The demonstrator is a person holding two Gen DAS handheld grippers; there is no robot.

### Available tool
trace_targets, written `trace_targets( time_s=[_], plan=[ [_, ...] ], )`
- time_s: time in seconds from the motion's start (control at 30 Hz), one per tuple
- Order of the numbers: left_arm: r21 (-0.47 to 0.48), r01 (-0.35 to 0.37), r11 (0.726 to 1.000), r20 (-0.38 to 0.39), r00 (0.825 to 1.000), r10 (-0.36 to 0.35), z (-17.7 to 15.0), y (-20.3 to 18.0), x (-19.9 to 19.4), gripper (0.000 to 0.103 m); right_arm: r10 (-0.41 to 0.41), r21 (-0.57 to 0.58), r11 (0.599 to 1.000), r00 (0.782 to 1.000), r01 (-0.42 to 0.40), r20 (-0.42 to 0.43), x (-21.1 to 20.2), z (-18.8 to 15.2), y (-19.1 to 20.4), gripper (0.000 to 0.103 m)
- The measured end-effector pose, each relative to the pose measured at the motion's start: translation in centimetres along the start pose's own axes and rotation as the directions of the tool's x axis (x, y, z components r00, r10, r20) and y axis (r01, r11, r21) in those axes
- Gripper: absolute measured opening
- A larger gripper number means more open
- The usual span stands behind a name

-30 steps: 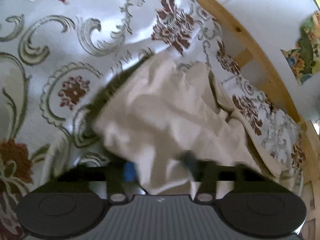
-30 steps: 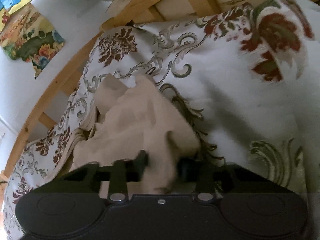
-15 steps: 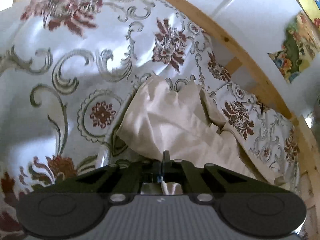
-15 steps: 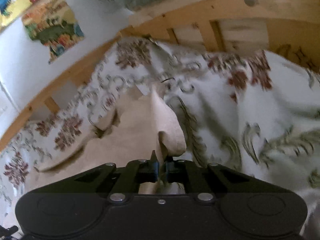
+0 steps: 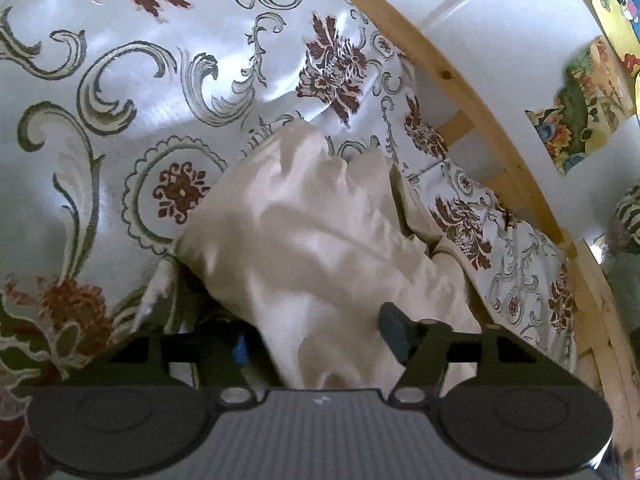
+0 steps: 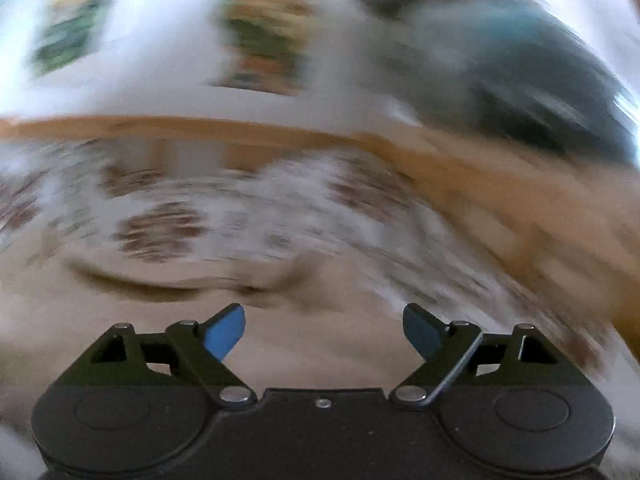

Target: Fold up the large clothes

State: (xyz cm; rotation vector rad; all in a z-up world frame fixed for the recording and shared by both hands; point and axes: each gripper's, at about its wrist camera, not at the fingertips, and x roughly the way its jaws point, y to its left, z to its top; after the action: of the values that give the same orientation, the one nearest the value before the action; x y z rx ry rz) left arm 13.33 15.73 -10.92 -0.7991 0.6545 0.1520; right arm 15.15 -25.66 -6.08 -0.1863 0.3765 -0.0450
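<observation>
Cream garment (image 5: 320, 248) lies between the opening left tool (image 5: 316, 340), bedspread (image 5: 132, 92) around.

No words, numbers, brand names or signs can be read in either view. The colourful pictures on the wall (image 5: 580, 112) in the left wrist view show only painted shapes and no letters (they sit at the warped edge of the lens). A small pale mark (image 5: 321, 399) sits on the grey ribbed housing of the left tongs, too small to tell whether it is a logo or a letter. The bedspread (image 5: 140, 80) carries scrolls and flowers, no writing. The right wrist view is smeared by motion, so nothing there is legible.
</observation>
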Motion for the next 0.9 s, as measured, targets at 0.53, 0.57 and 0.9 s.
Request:
trace_targets(
  time_s=[0.53, 0.57, 0.9],
  plan=[
    [0.134, -0.004, 0.991, -0.013, 1.0, 0.006, -0.7, -1.5, 0.6, 0.089, 0.167, -0.351, 0.909, 0.969, -0.223, -0.185, 13.5, 2.8, 11.4, 0.093],
    [0.136, -0.009, 0.991, -0.01, 1.0, 0.011, -0.8, -1.5, 0.6, 0.089, 0.168, -0.357, 0.908, 0.971, -0.22, -0.172, 12.7, 2.3, 11.4, 0.093],
    [0.137, -0.078, 0.988, 0.046, 0.996, 0.072, -1.2, -2.9, 0.3, 0.073, 0.076, -0.335, 0.94, 0.996, -0.056, 0.047, 6.5, -1.4, 10.7, 0.096]
  ],
)
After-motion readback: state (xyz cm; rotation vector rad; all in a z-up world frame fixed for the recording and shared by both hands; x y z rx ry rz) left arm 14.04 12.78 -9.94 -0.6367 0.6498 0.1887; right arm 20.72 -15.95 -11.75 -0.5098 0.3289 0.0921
